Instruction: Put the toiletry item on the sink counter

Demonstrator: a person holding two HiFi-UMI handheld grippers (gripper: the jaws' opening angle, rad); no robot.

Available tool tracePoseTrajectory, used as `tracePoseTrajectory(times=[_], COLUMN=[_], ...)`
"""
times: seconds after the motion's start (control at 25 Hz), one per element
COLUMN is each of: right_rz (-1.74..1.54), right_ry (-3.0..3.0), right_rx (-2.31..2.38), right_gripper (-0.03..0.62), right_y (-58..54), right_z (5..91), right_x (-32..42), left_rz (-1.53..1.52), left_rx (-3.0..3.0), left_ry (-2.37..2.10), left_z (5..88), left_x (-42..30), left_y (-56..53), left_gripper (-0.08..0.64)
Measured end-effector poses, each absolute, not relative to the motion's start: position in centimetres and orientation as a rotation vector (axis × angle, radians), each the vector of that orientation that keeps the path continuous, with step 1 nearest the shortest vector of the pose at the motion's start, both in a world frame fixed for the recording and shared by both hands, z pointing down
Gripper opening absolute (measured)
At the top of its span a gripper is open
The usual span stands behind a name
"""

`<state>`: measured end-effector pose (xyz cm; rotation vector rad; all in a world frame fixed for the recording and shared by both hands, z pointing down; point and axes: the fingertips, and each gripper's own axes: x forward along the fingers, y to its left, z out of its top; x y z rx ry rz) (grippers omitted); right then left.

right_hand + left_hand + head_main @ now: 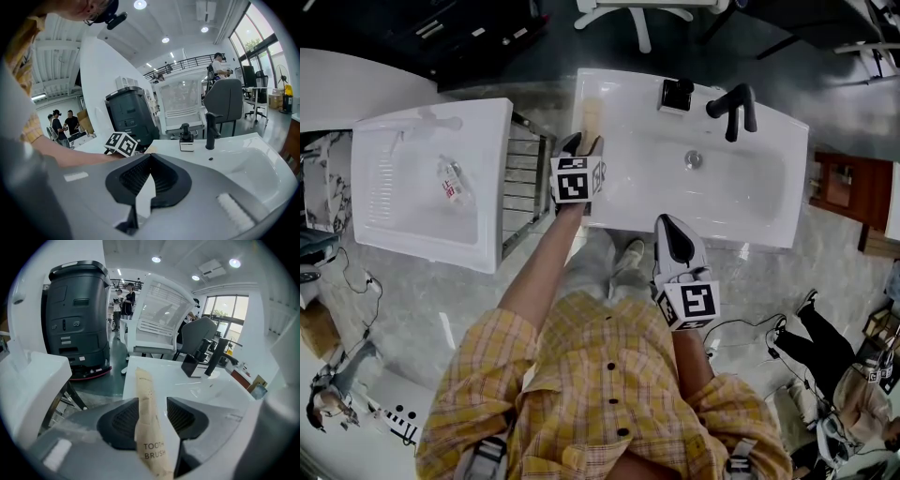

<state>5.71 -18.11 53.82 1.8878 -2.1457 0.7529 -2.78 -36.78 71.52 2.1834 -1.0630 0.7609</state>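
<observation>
- The right tool (671, 228) hangs close to the person's body, short of the table's front edge. Its ribbed dark pads are pressed together on nothing, so it looks parked out of the way with no part in this step.
- The left tool (583, 142) is tipped down over the left ledge of the white table (619, 202). Its jaws are spread, and the toothbrush packet (144, 390) lies between them.
- The packet rests against one pad and stands clear of the other, so nothing pinches it. I judge that it already sits on the ledge and the placing is all but done.
- The packet is a long, flat sleeve of matte tan paper with dark lettering, light and a little creased. It lies lengthwise along the ledge, pointing away from the person.
- The ledge is a sound resting place, being flat, smooth and glossy, and beside the basin (722, 183) instead of in it.
- At the back rim stand a matte black faucet (733, 108) and a squat soap dispenser (677, 94) with a dark pump, well apart from the packet.
</observation>
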Motion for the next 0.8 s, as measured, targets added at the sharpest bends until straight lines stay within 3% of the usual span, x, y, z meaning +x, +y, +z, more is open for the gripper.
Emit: tracePoseTrajectory(times=[0.8], right_rz=[0.629], right_ry=[-2.232], right_rx=[1.910], right_gripper=[0.000], right_y=[-15.8], right_z=[48.6], right_x=[5.9], left_rz=[0.654], left_rx=[2.280], left_ry=[-1.133], left_z=[62.0], left_x=[-3.8], left_y=[-32.7], left_gripper=[0.177])
